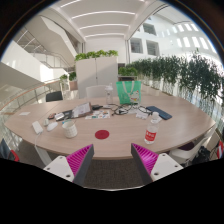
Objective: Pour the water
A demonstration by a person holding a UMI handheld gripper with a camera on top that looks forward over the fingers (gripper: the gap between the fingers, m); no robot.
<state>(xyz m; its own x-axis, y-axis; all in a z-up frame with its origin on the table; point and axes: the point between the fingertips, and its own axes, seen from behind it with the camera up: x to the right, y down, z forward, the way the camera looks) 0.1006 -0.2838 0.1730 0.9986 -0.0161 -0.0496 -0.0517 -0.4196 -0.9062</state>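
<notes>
Gripper (113, 160) open; red can (152, 133) just beyond on table (120, 140).

No lettering can be read anywhere. The red can (151, 133) on the worktop (120, 140) bears a pale band, but its print is too small to make out.

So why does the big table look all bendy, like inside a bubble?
Gripper view: the wide-angle lens curves straight lines, so the long pale wooden table bows and the ceiling light strips arc. Bright, even light from overhead and the windows leaves only soft shadows. The small red can looks tiny and soft. The tool has its pink-padded fingers open, holding nothing.
</notes>
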